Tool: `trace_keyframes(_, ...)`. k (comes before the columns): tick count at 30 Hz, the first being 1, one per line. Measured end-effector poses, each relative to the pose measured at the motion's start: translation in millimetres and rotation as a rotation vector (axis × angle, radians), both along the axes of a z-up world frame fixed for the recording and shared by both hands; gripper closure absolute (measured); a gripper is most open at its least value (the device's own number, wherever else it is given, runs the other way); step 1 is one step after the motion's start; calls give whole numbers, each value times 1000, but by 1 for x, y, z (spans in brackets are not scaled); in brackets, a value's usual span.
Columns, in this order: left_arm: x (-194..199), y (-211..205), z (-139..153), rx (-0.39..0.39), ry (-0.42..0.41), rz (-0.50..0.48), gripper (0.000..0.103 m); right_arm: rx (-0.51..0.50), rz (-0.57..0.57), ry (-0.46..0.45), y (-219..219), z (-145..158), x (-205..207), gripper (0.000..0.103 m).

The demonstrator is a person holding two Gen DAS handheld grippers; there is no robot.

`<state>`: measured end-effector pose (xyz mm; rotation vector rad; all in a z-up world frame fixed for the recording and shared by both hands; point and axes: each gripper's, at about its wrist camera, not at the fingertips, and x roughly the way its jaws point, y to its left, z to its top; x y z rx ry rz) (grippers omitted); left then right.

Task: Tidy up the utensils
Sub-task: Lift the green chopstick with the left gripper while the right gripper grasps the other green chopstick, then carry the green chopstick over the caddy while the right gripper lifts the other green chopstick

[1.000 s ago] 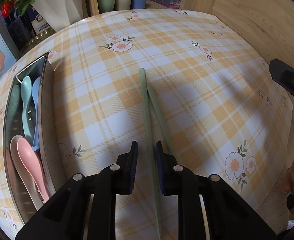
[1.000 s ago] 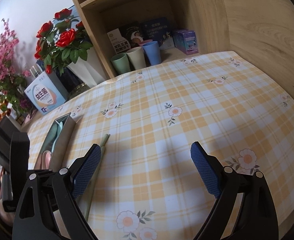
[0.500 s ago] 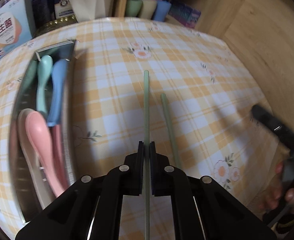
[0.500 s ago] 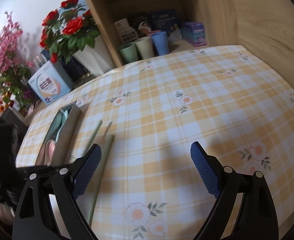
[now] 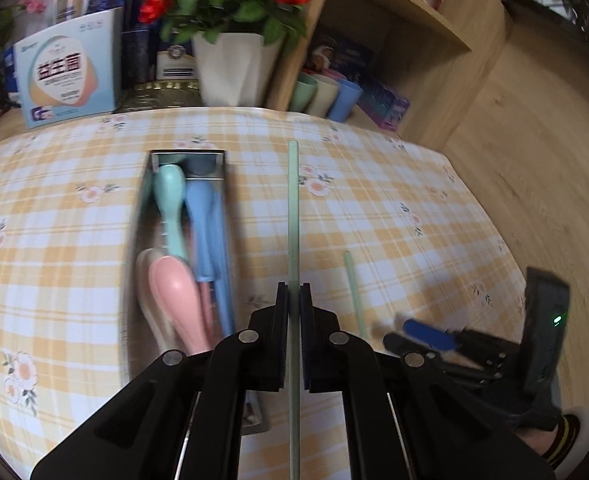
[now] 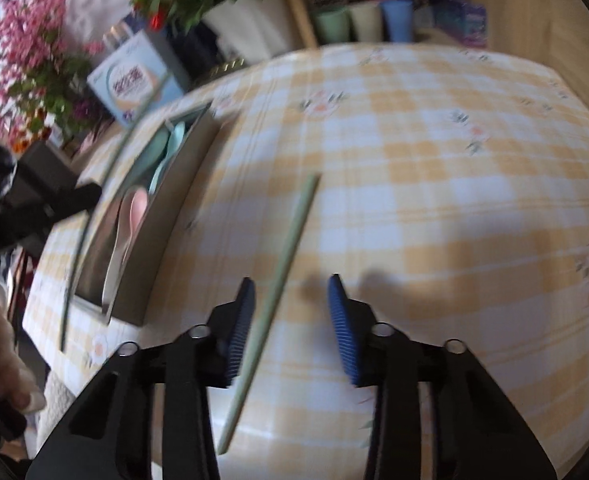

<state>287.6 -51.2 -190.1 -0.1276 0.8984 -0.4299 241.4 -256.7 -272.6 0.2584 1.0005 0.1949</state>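
Left wrist view showed a long pale-green chopstick (image 5: 293,216) pinched between the two black fingers of the left gripper (image 5: 293,312), its jaws pressed together on the stick, which ran straight ahead past the fingertips and back beneath the tool. The stick looked lifted off the yellow-and-white checked tablecloth with flower prints (image 5: 394,208), just to the right of a narrow metal utensil tray (image 5: 147,184). In that tray lay a mint-green plastic spoon (image 5: 170,196), a blue plastic spoon (image 5: 200,216) and a pink plastic spoon (image 5: 174,300), packed side by side. A second pale-green chopstick (image 5: 353,292) lay flat on the cloth to the right of the held one, apart from it.

From the right wrist view, that second chopstick (image 6: 278,272) lay on the cloth between the blue-padded fingers of the right gripper (image 6: 290,292), closer to the left pad; the jaws stood apart, with clear space around the stick on the right side. The frame was blurred, so I couldn't tell whether the left pad touched it.

Beyond the table stood a white vase of red roses (image 5: 230,68), a light-blue printed box (image 5: 68,74), and three pastel cups (image 5: 326,94) on a wooden shelf.
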Motion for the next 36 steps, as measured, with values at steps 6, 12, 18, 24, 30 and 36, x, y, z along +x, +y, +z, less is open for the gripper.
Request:
trace_keyframes(6, -7, 42, -2, -29, 0, 85, 98, -44, -1, 69, 22, -14, 5, 79)
trace_keyframes(12, -11, 74, -7, -68, 12, 140, 98, -117, -12, 72, 34, -15, 10, 82)
trace_keyframes(18, -12, 95, -13, -109, 31, 177, 98, -227, 27, 69, 50, -14, 13, 82)
trace_keyframes(24, -13, 99, -14, -128, 31, 181, 98, -240, 28, 59, 52, -14, 12, 82)
trace_keyframes(30, -13, 100, -15, -132, 36, 182, 98, -210, 22, 57, 51, -14, 11, 95)
trace_keyframes(36, -13, 99, -18, -125, 48, 187, 98, -133, -9, 61, 43, -16, 11, 97)
